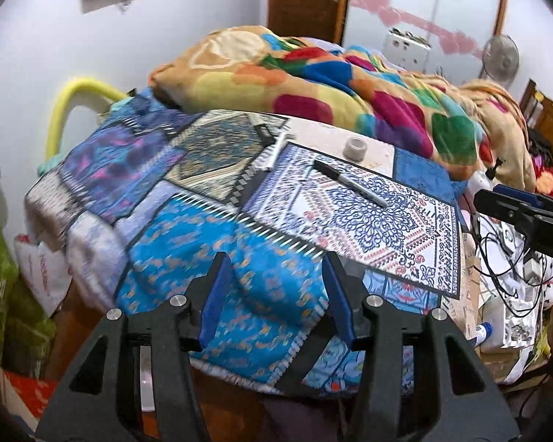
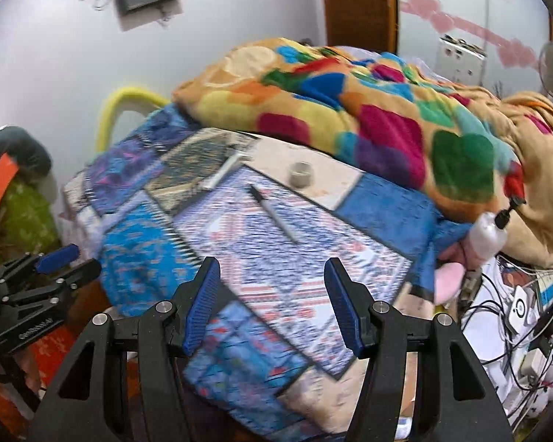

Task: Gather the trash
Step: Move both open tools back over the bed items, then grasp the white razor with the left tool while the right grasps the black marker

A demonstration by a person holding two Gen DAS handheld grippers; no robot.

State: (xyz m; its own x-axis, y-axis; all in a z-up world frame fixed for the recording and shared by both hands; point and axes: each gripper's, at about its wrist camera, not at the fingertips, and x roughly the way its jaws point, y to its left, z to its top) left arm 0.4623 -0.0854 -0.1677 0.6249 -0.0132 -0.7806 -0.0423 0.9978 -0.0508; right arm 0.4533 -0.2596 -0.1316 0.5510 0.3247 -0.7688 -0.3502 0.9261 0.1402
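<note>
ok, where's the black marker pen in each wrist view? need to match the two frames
Left wrist: marker pen lies diagonally on the blue-and-white patterned cloth, right of centre, in front of the tape roll.
Right wrist: marker pen lies near centre, blurred, diagonal on the same cloth, left of and below the tape roll.
Shared landmark: the multicoloured blanket heaped behind the roll.

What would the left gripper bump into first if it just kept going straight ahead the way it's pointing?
Probably the patchwork bedspread: the left gripper, open and empty, points at its bright blue patch. The marker and tape roll lie farther back and to the right, though depth is hard to judge.
</note>
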